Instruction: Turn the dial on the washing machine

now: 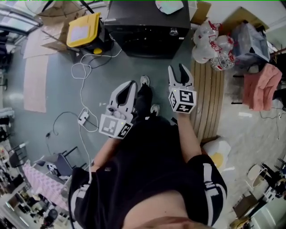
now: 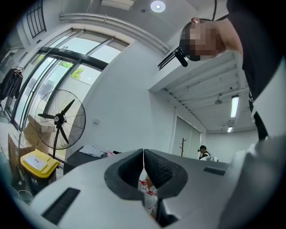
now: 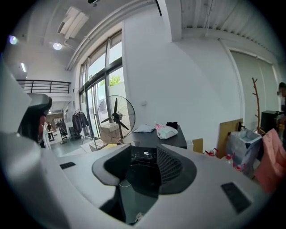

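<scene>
Room: grey-green floor point(image 1: 53, 80) with loose white cables point(image 1: 82, 89), a yellow bin point(image 1: 82, 30) at the left and packs of bottled water point(image 1: 209, 42) at the right.
Washing machine point(image 1: 147, 27): black and boxy, standing on the floor ahead of the person's feet, well apart from both grippers; a pale bag point(image 1: 169, 6) lies on its top.
Dial point(image 1: 173, 31): small, round, silvery knob at the right of the dark front panel; its setting is too small to tell.
Display point(image 3: 144, 154): white digits lit on the panel.
Left gripper point(image 1: 130, 84): jaws pressed together at the tips, nothing between them, tilted up toward the wall.
Right gripper point(image 1: 179, 69): jaws spread, empty, aimed at the machine.
</scene>
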Tool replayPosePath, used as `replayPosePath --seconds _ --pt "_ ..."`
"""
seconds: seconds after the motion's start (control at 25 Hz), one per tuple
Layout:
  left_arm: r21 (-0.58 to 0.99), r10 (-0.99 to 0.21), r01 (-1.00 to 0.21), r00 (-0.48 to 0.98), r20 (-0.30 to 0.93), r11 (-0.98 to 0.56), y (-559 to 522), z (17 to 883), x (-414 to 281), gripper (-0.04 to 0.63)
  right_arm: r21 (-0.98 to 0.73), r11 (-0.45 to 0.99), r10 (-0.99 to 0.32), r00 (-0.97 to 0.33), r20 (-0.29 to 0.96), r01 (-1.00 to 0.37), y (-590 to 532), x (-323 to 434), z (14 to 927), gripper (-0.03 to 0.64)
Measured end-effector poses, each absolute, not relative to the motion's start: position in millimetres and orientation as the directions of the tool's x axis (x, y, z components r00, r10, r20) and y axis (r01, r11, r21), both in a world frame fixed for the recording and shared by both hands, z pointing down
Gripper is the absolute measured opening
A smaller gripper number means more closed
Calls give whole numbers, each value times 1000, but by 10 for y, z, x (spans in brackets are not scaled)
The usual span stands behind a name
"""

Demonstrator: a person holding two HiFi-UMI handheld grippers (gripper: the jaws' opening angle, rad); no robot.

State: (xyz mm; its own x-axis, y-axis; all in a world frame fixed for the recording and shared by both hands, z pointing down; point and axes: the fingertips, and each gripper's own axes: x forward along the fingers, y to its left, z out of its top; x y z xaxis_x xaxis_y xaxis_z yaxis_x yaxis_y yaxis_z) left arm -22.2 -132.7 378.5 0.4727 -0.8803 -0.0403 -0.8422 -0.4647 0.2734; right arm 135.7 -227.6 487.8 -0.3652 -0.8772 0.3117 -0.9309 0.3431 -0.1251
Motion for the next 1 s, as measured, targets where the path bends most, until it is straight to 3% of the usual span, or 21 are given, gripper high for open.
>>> replayPosePath --seconds 0.56,0.68,1.0 --pt "330 -850 -802 527 -1 -498 -3707 4369 -58 25 -12 248 -795 -211 568 -969 -4918 1580 6845 246" --pt "347 -853 -803 522 19 -484 -4005 4572 -109 25 20 234 -769 -172 615 -972 -5285 1631 7217 281" --pt "383 -844 -791 534 52 -477 -4516 4941 -146 25 86 215 -723 -100 684 -973 -5875 1719 7927 286"
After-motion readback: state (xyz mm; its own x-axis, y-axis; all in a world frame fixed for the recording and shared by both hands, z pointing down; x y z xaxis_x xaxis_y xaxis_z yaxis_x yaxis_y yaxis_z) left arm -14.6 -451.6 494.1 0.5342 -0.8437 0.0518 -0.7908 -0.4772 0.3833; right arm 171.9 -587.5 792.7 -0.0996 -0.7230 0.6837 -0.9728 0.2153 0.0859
